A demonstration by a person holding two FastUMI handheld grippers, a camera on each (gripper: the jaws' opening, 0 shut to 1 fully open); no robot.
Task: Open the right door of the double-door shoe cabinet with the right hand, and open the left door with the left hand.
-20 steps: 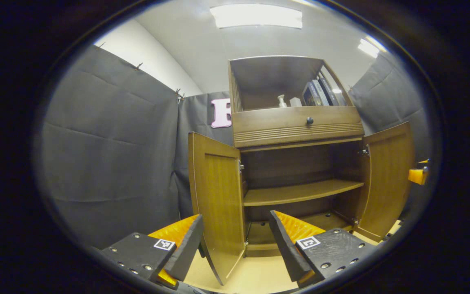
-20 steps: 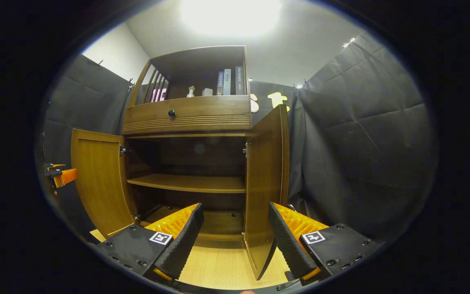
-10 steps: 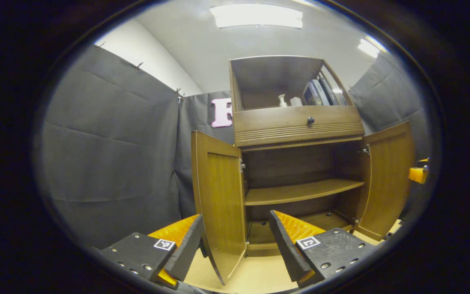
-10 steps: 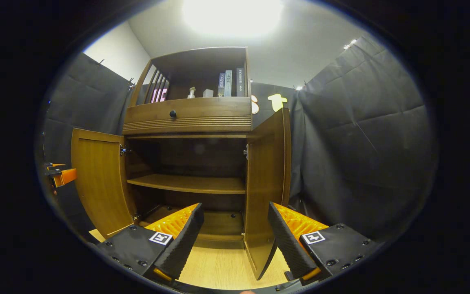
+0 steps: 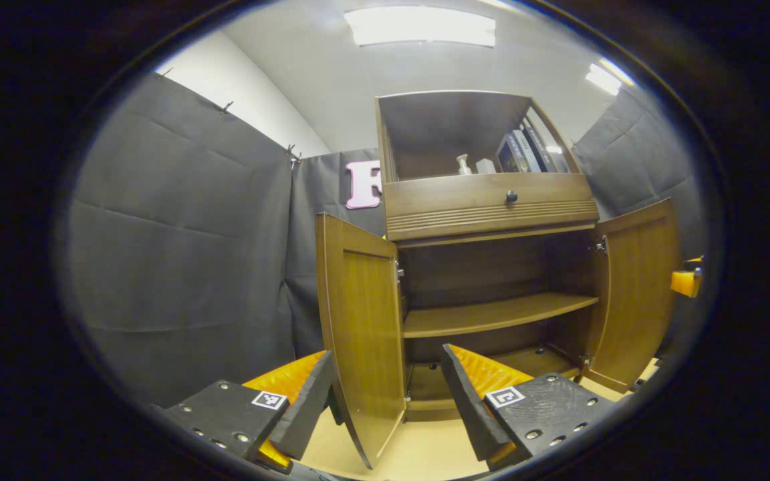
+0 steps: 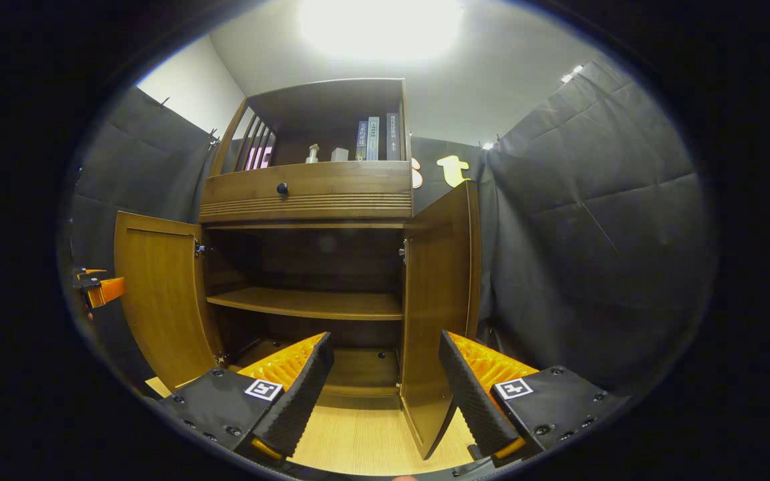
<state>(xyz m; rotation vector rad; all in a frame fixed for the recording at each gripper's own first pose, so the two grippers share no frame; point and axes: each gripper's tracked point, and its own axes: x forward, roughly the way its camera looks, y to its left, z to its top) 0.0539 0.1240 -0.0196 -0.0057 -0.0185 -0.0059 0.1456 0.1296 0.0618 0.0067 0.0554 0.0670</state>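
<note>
The brown wooden shoe cabinet (image 5: 492, 207) has both lower doors swung out. In the left gripper view the left door (image 5: 358, 321) stands edge-on between my left gripper's (image 5: 386, 364) spread fingers, which do not press on it. The right door (image 5: 635, 294) hangs wide at the far right, with the other gripper (image 5: 684, 280) just past it. In the right gripper view the right door (image 6: 435, 314) stands between the parted fingers of my right gripper (image 6: 385, 341), untouched. The left door (image 6: 161, 294) is open at the left, the other gripper (image 6: 101, 287) beside it.
Inside the cabinet sit a bare middle shelf (image 6: 311, 302) and a bottom board. Above are a drawer with a dark knob (image 6: 282, 188) and an open top shelf holding books (image 6: 375, 137) and a small bottle. Black cloth walls close in on both sides. The floor (image 6: 358, 441) is light wood.
Each door has drifted slightly to the right in its own gripper's view, opening a touch wider. Both grippers' fingers stay spread.
</note>
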